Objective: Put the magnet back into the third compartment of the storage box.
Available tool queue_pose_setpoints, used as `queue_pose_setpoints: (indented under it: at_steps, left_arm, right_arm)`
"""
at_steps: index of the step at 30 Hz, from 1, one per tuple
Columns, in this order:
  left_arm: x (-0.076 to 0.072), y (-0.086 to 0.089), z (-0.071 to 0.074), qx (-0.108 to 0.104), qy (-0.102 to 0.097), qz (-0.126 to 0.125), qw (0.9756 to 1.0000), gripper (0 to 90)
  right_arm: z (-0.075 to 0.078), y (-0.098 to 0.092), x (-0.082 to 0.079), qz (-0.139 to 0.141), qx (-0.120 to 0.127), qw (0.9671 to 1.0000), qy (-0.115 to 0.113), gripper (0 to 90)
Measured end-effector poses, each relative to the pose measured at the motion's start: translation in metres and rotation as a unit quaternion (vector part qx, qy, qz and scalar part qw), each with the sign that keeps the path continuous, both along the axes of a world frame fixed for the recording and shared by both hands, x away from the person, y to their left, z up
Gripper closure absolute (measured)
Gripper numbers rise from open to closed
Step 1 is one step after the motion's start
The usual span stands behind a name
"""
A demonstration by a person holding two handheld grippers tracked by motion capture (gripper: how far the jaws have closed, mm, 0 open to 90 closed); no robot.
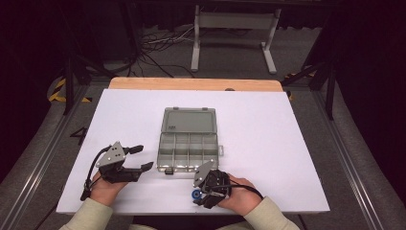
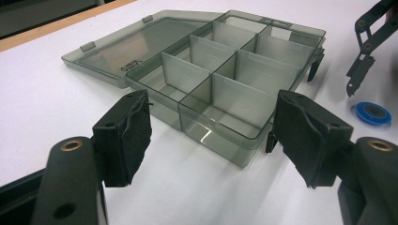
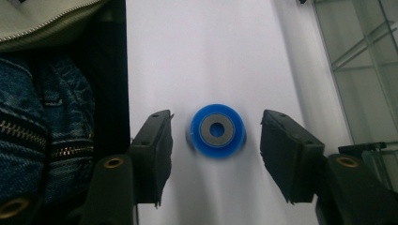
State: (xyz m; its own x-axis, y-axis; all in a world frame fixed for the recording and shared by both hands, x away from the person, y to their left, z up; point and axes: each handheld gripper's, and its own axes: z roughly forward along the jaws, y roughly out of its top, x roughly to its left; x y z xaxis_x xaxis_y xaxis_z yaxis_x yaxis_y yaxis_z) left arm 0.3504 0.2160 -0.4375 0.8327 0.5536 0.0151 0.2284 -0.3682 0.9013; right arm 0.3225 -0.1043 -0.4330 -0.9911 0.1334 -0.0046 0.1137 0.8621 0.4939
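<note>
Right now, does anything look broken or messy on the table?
Nothing is spilled. The padding on the left gripper's fingers looks torn and ragged. The box lies open and empty, and the blue wheel sits flat between the right gripper's open jaws.

An open compartment box (image 1: 187,151) sits at the middle of the surface (image 1: 268,143), its lid (image 1: 188,120) laid flat behind it, on the far side from the person. The left gripper (image 1: 139,158) rests to the left of the box, pointing toward it. The right gripper (image 1: 197,197) is near the front edge, just before the box's front right part. A small wheel (image 3: 217,130) lies on the surface between its jaws, with a gap on each side.
</note>
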Motion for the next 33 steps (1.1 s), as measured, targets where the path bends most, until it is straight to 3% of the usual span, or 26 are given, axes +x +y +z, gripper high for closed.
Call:
queue_pose_setpoints:
  at_steps: [16,25,33]
  left_arm:
    - [0.0,-0.001,0.0,0.003,-0.001,0.0,1.0,29.0]
    - [0.0,0.0,0.0,0.002,-0.001,0.0,1.0,29.0]
    - [0.001,0.001,-0.001,0.0,0.001,0.001,1.0,28.9]
  right_arm:
    - [-0.005,0.005,0.0,0.001,-0.005,1.0,-0.008,61.7]
    - [-0.004,0.005,0.0,0.002,-0.005,0.9999,-0.01,62.8]
    - [0.01,0.004,0.001,0.002,0.007,0.9999,-0.009,62.8]
